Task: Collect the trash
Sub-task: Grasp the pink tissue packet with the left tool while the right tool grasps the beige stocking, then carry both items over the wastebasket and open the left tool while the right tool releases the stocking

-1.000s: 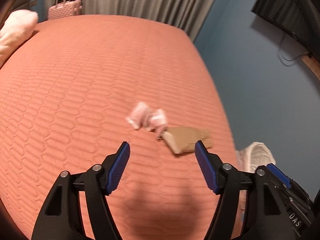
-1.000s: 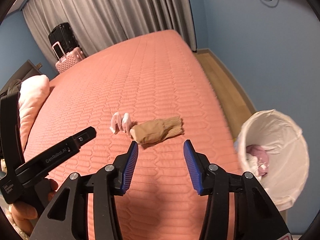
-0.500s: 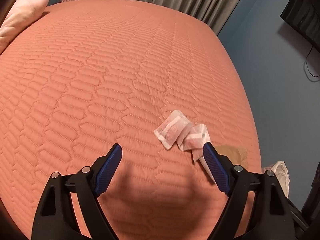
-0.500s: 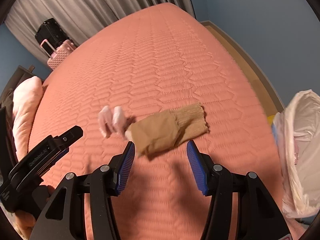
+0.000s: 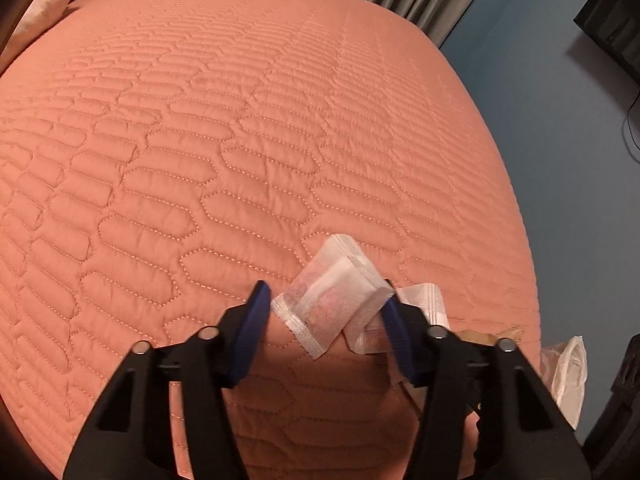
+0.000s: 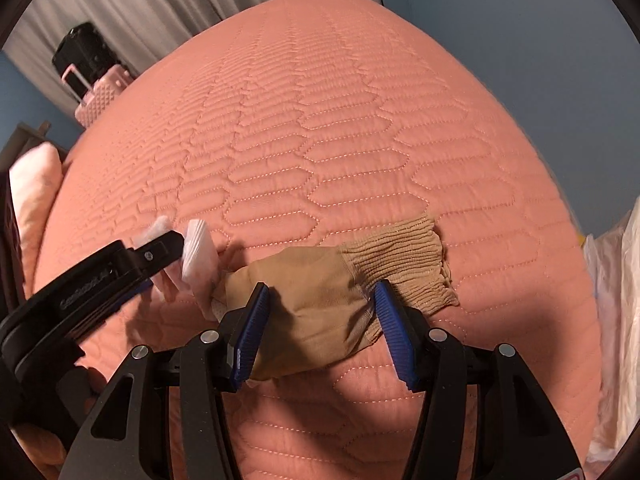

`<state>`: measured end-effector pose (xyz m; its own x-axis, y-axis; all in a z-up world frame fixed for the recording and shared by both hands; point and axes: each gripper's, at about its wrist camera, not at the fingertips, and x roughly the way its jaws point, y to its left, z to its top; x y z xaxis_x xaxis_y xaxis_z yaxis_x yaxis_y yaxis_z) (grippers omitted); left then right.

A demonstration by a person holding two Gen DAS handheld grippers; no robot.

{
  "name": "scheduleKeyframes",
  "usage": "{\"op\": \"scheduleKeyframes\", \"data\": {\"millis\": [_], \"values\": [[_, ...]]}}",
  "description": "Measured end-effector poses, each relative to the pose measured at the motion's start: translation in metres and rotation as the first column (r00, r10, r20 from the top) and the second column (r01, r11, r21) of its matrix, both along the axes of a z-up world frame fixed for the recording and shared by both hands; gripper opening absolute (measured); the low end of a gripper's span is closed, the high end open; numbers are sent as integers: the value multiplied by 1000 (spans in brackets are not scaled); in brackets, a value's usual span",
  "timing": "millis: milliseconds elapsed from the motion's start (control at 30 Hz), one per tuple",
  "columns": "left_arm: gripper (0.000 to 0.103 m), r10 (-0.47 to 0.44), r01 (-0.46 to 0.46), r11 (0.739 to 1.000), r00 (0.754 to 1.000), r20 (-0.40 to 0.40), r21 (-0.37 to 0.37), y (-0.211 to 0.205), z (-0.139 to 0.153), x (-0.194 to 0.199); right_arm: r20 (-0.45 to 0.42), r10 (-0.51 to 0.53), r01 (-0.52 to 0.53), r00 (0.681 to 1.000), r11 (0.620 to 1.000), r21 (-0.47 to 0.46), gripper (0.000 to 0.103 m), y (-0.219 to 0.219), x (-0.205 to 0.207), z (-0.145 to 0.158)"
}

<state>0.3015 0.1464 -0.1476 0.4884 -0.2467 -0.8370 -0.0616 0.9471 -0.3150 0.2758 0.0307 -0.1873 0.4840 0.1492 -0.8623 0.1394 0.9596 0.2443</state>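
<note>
1. now our left gripper (image 5: 325, 320) straddles the white sachets (image 5: 334, 300) on the quilted bed (image 5: 240, 160), fingers wide.
2. our right gripper (image 6: 320, 320) brackets the tan sock (image 6: 332, 300), fingers wide; we should press low, then close squarely.

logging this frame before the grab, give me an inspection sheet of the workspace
surface: quilted orange bed cover, lightly wrinkled.
job's things: white packets lying between the left gripper's fingers; tan sock lying between the right gripper's fingers; white-lined bin off the bed's right edge.
clutter: nothing seen beyond the packets and sock.
grippers: left gripper open, straddling the packets; right gripper open, straddling the sock.
cables: one black cable hanging on the blue wall.
surroundings: grey curtains, pink suitcase and black suitcase at the far end, pink pillow at the bed's left.
</note>
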Motion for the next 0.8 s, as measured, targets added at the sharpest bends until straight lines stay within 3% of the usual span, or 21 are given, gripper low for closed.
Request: {"op": "scheduleKeyframes", "data": {"millis": [33, 67, 200, 500, 800], "values": [[25, -19, 19, 1000, 1000, -1, -11, -1, -1, 0, 5, 13, -12, 1000, 1000, -13, 46, 3, -1, 0], [18, -36, 36, 999, 999, -12, -33, -1, -3, 0, 6, 20, -19, 1000, 1000, -15, 39, 4, -1, 0], [16, -60, 60, 998, 998, 4, -30, -6, 0, -12, -4, 46, -46, 999, 999, 17, 10, 8, -6, 1], [16, -104, 105, 994, 992, 73, -13, -17, 39, -48, 35, 55, -56, 998, 998, 24, 9, 7, -49, 31], [16, -167, 168, 986, 971, 169, 4, -56, 98, -88, 137, -16, 10, 991, 999, 40, 9, -36, -104, 85]]}}
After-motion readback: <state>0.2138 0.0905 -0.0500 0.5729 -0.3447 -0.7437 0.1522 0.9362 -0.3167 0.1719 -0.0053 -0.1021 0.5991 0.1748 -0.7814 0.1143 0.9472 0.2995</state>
